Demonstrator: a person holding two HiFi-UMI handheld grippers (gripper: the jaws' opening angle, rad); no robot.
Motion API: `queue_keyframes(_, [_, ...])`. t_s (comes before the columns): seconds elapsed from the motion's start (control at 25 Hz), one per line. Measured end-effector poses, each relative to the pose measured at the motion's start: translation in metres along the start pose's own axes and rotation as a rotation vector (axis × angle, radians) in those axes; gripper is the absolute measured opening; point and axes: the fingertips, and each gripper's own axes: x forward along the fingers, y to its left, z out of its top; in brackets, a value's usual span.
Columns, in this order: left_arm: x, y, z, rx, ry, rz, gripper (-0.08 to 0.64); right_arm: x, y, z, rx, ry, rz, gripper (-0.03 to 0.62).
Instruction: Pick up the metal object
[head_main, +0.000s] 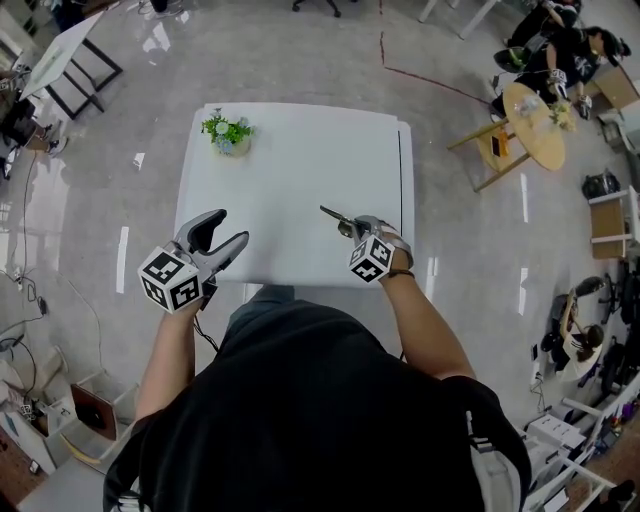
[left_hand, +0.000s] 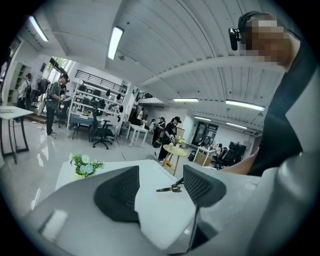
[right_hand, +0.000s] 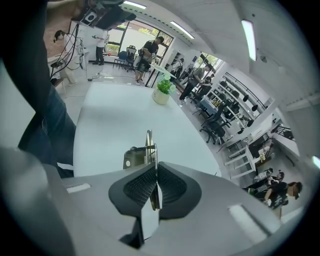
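1. Looking down from the person's head, the view shows a white surface (head_main: 300, 160) with a small potted plant (head_main: 227, 132) at its far left corner.
2. The right tool (head_main: 352, 228) is well apart from the plant, toward the near right edge. It is clamped shut on the metal object (head_main: 333, 214), a thin dark piece whose tip points toward the plant's side.
3. In the right gripper view, both ribbed pads pinch the object's flat body. A small spring and a hinge plate show just beyond them.
4. The left tool (head_main: 228, 228), nearer the person than the plant, has its jaws spread wide with nothing between them.
5. The object looks stiff, light and smooth, so it is likely slippery. Holding it near the hinge, not the slim tip, should stop it swinging.
6. It appears to be held clear of the surface, so the pick-up looks largely done.
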Motion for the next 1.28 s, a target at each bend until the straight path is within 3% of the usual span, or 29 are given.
queue_keyframes(0.8, [-0.027, -0.062, -0.001, 0.052, -0.036, -0.03, 0.264, -0.106, -0.033, 0.031, 0.024, -0.125, -0.207, 0.034])
queue_keyframes(1.28, [-0.034, -0.096, -0.003, 0.081, -0.042, -0.042, 0.264, -0.165, -0.042, 0.036, 0.036, -0.208, -0.288, 0.034])
